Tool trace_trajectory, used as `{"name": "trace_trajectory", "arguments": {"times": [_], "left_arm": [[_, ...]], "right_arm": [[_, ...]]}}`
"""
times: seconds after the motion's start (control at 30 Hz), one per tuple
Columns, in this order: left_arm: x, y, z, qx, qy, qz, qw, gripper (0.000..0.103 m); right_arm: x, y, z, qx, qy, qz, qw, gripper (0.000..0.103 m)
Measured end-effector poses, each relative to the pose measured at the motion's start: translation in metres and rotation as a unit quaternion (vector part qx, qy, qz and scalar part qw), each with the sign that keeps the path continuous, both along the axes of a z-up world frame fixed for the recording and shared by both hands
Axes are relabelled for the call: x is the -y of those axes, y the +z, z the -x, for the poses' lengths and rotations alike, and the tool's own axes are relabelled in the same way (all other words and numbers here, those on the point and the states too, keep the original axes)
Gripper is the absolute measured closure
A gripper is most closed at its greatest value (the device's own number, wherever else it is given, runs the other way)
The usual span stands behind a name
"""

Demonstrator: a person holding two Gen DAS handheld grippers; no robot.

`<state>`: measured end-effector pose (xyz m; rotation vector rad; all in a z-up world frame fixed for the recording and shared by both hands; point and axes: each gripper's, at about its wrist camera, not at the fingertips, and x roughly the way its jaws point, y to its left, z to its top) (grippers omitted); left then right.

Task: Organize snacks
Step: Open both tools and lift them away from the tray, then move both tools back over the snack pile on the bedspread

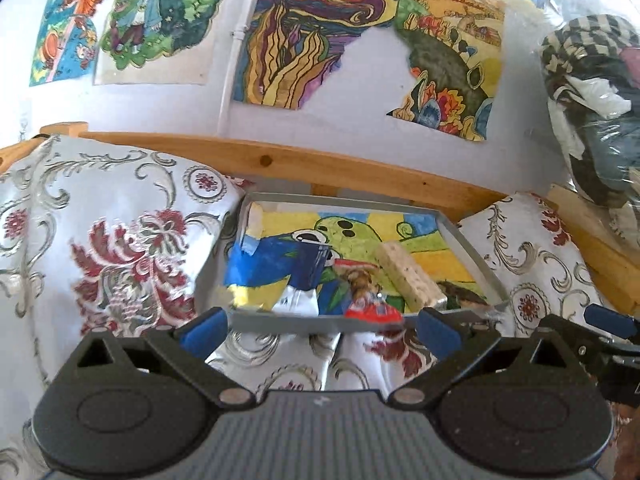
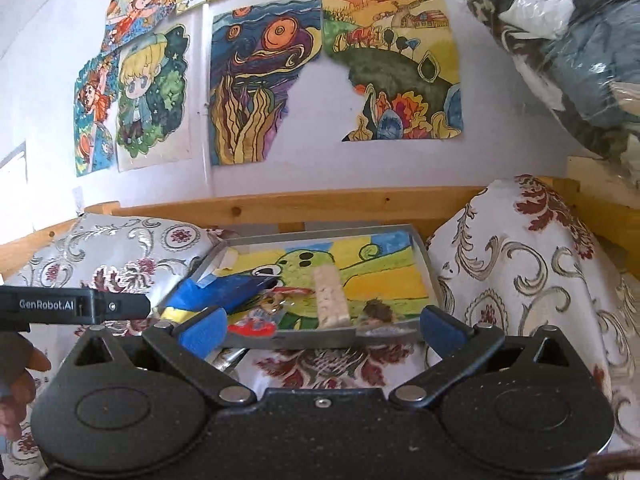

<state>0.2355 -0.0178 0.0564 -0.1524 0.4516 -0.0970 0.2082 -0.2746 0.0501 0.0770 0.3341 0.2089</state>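
Left wrist view: the left gripper [image 1: 320, 330] fills the bottom of the frame, its 2 blue-padded fingers [image 1: 202, 330] spread wide and grasping nothing. Just above them, at centre, a grey tray [image 1: 472, 258] lined with a coloured drawing rests on patterned cushions [image 1: 100, 232]. Inside lie a pale snack bar [image 1: 410, 278], a red snack packet [image 1: 370, 306] at the near rim and a dark blue packet [image 1: 310, 268].

Right wrist view: the right gripper [image 2: 320, 330] is likewise released, holding nothing, low in the frame. The tray [image 2: 424, 264] sits at centre with the bar [image 2: 330, 298] upright in the picture, the red packet [image 2: 256, 326] lower left. The left gripper's [image 2: 72, 306] black body enters at the left edge.
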Motion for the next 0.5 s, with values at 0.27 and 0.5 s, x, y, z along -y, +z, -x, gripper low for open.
{"name": "trace_trajectory", "arguments": {"times": [0.27, 0.5], "left_arm": [[-0.018, -0.011, 0.048, 0.003, 0.019, 0.013, 0.9997, 0.001], [-0.035, -0.022, 0.085, -0.004, 0.037, 0.015, 0.9992, 0.001]], "right_arm": [[-0.013, -0.003, 0.050, 0.008, 0.011, 0.019, 1.000, 0.001], [-0.029, -0.018, 0.089, -0.009, 0.016, 0.024, 1.000, 0.001]]}}
